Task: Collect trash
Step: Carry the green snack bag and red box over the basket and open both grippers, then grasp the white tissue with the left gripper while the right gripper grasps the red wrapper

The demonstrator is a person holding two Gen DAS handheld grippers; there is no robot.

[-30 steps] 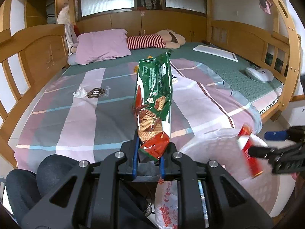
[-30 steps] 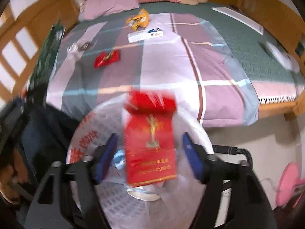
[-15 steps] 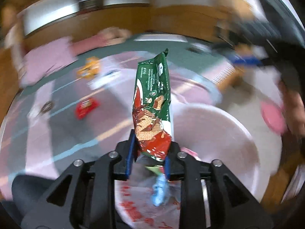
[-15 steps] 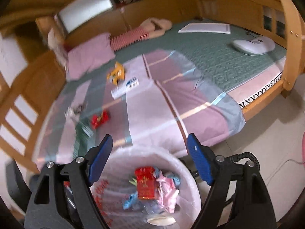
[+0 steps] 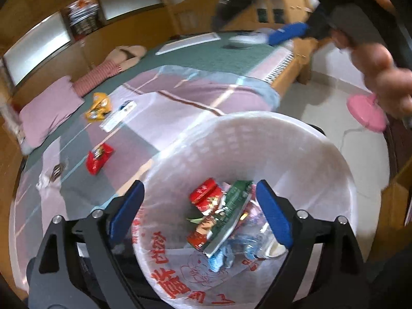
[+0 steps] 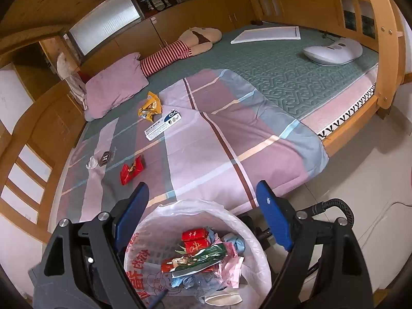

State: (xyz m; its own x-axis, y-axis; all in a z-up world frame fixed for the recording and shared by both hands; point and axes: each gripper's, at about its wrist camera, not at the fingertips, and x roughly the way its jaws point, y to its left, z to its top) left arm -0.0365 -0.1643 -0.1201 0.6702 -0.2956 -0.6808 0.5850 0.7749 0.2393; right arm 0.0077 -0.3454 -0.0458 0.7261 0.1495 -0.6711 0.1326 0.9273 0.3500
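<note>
Now lying in the lined bin: green biscuit wrapper, dropped from left gripper, fingers opening, empty; right gripper widening too; red wrapper waiting on bed

Both tools share one build: the left gripper has black angular arms with cut-out windows, silver screw heads at the joints, and flat blue pads lining its fingers. The right gripper matches it (there's a small pale mark on one blue pad), and a ribbed black cable curls off its side.
</note>
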